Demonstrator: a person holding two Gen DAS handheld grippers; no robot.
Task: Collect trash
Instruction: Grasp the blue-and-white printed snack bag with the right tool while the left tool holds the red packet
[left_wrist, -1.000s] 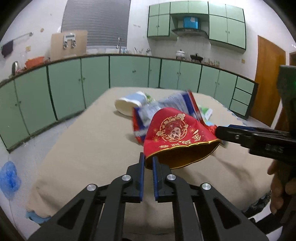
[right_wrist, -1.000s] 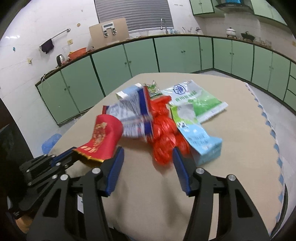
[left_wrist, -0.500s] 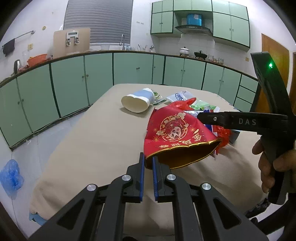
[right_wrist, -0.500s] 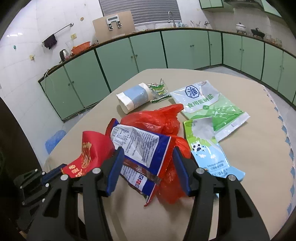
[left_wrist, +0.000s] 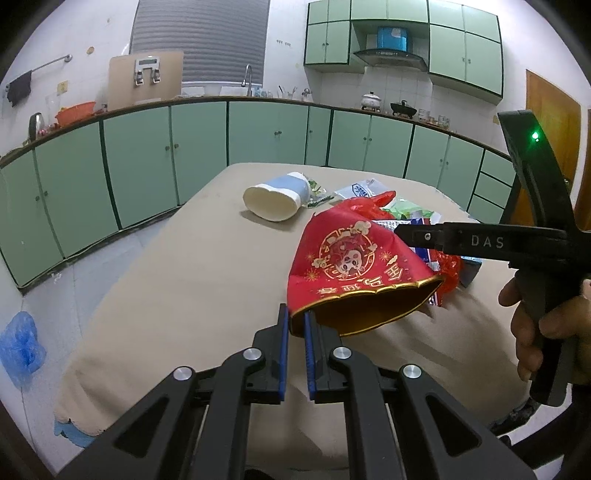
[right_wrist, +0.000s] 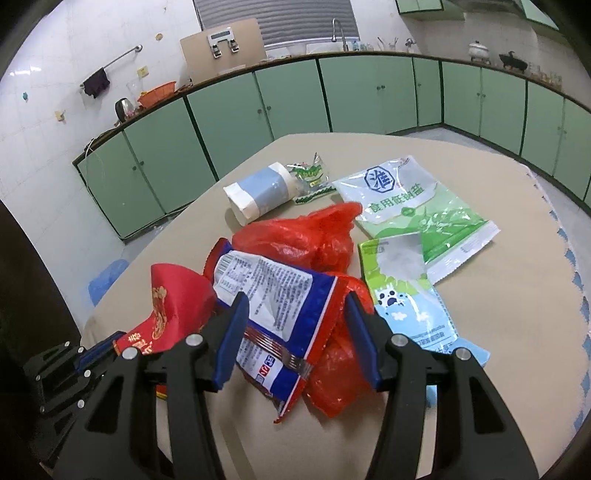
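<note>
In the left wrist view, the left gripper (left_wrist: 294, 334) has its jaws nearly closed on the rim of the red bag (left_wrist: 351, 269), which it holds mouth-open above the near part of the desk (left_wrist: 192, 273), with the right gripper's arm reaching in just right of the bag. In the right wrist view, the right gripper (right_wrist: 295, 332) has its jaws wide, straddling the blue wrapper (right_wrist: 273, 295) that lies on red plastic (right_wrist: 306, 236). To do this well, I judge the jaws should drop onto the wrapper's near edge, pinch only that sheet, and carry it left into the bag's steady mouth.
</note>
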